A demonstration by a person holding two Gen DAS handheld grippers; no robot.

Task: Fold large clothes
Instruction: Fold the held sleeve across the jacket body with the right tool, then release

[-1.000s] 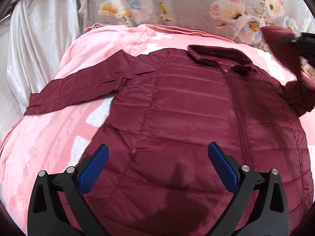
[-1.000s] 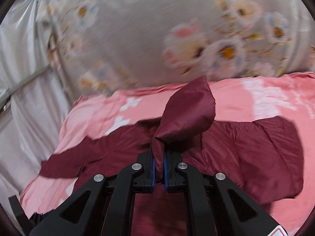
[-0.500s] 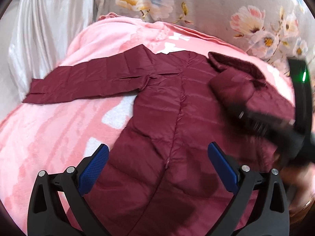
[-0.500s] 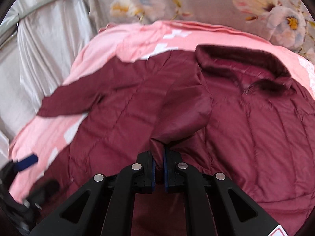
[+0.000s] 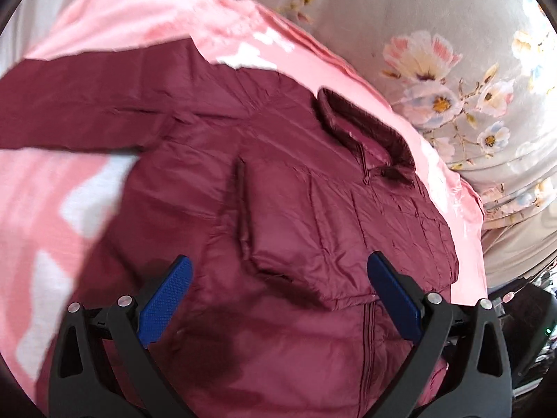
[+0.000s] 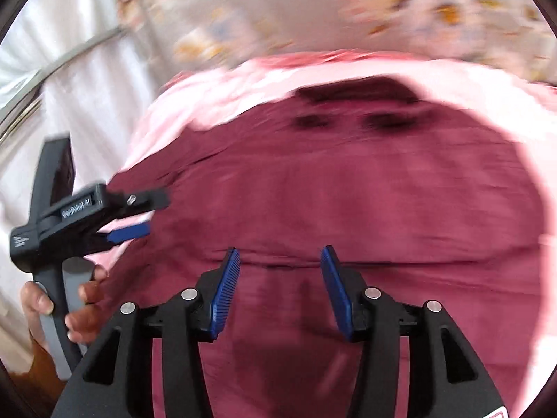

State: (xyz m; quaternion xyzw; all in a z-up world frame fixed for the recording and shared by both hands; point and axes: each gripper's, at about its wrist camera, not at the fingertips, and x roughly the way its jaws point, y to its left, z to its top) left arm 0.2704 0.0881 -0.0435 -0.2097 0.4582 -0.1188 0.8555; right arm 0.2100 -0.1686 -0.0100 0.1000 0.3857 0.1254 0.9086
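Observation:
A maroon puffer jacket (image 5: 313, 313) lies front up on a pink blanket (image 5: 41, 216). One sleeve (image 5: 69, 115) stretches out flat to the left. The other sleeve (image 5: 296, 216) lies folded across the chest below the collar (image 5: 365, 129). My left gripper (image 5: 278, 268) hovers open over the jacket's lower front, nothing between its blue pads. The right wrist view is blurred by motion. There my right gripper (image 6: 280, 254) is opening above the jacket (image 6: 348, 191), its jaws empty. At that view's left edge a hand (image 6: 83, 299) holds the left gripper (image 6: 149, 216).
A grey floral sheet (image 5: 452, 69) rises behind the blanket. White satin cloth (image 6: 69, 87) and a metal bar (image 6: 62, 59) stand at the left. Dark clutter (image 5: 529, 331) sits past the blanket's right edge.
My right gripper carried the sleeve over the jacket, then opened and let it go; the sleeve now lies folded on the chest. My left gripper shifted sideways and rolled, still open.

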